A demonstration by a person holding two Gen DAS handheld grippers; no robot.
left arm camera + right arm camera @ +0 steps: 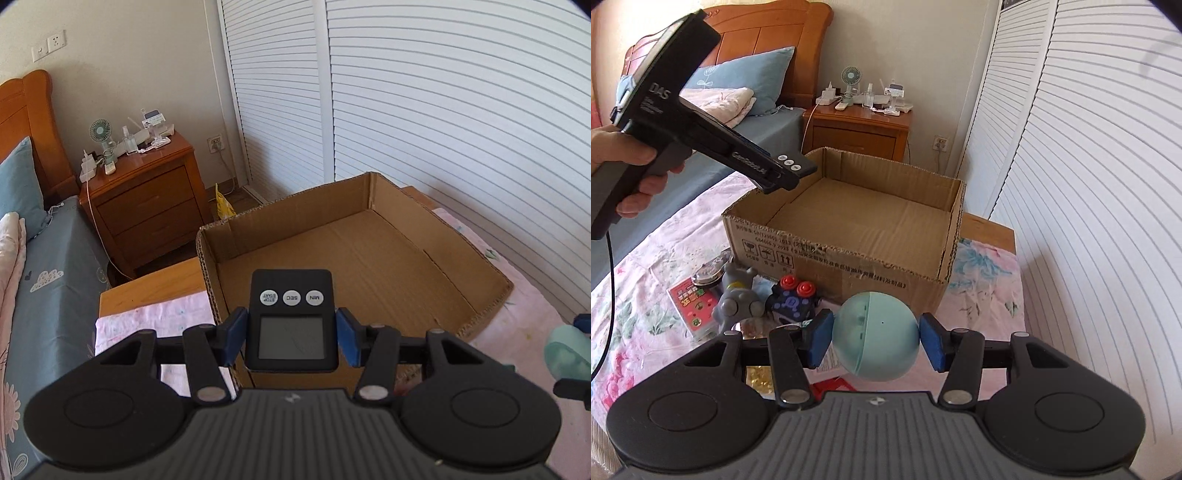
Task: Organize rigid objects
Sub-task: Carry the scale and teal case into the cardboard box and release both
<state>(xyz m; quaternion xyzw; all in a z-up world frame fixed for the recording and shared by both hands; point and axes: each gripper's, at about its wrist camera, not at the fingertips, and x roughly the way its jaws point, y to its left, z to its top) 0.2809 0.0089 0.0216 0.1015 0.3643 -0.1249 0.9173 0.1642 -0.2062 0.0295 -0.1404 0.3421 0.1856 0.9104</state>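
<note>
Here, the left tongs are closed on a black digital timer, their blue pads pressing its two sides; the timer, with three round buttons above a grey display, hangs over the near wall of an open cardboard box. The right tongs are closed on a pale turquoise ball, gripped at its left and right, in front of the same cardboard box and above the counter, which bears a floral pink cloth. On the cloth, left of the ball, lie a grey toy figure, a dark block with two red knobs and a red-and-white card pack. In the right wrist view a hand holds the left tool's grip, the timer projecting over the box's left rim. Behind stand a bed, a wooden nightstand and white louvred doors.
</note>
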